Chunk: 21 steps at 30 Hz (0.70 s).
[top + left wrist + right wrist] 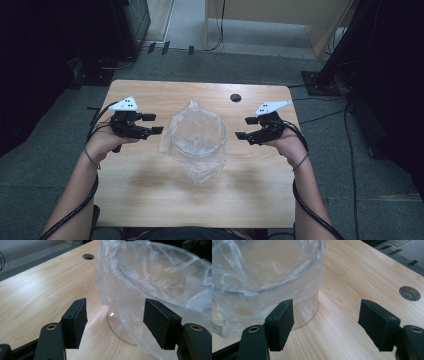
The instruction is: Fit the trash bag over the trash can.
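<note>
A clear round glass container (197, 142) stands in the middle of the wooden table (150, 195), with a thin clear plastic bag (196, 131) draped in and over it. My left gripper (154, 124) hovers just left of it, jaws open and empty. On the other side my right gripper (245, 127) also stands open and empty. In the left gripper view the bag (160, 282) and the glass wall (120, 327) lie ahead between the open jaws (115, 323). The right gripper view has the container (267, 280) at the left, beyond the open jaws (325, 323).
A round cable hole (235, 97) sits in the table near its far edge. Black cables trail from both grippers along the forearms. Dark equipment stands on the floor to the left and right, and a wooden cabinet stands behind.
</note>
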Tool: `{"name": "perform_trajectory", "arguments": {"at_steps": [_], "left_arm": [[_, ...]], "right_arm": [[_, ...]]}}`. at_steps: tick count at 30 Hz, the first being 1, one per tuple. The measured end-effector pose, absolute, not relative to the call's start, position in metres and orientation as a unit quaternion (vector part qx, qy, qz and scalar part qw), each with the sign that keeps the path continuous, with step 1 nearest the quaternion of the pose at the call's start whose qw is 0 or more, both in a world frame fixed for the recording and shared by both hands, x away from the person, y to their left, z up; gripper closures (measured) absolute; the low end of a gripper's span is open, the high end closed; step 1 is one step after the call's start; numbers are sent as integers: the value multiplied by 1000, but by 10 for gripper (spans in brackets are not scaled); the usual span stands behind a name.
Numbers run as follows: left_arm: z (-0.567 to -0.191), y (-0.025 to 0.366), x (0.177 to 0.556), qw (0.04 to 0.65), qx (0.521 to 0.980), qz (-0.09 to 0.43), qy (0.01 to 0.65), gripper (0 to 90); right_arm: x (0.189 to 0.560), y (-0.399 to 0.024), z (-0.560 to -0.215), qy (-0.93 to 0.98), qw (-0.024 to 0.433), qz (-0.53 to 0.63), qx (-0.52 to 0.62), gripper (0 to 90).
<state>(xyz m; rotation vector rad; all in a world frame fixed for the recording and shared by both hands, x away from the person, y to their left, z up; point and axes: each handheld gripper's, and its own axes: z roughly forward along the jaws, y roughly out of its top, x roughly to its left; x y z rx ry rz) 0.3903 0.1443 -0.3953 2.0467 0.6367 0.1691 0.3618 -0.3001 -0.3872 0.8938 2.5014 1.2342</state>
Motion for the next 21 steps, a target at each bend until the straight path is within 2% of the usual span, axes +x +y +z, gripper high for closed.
{"name": "perform_trajectory", "arguments": {"at_steps": [9, 21], "left_arm": [[-417, 150, 397, 477, 830, 59, 283, 341], [-440, 149, 401, 453, 842, 65, 287, 312]], "right_arm": [[371, -302, -411, 848, 128, 410, 311, 287], [380, -303, -441, 848, 118, 399, 328, 286]]}}
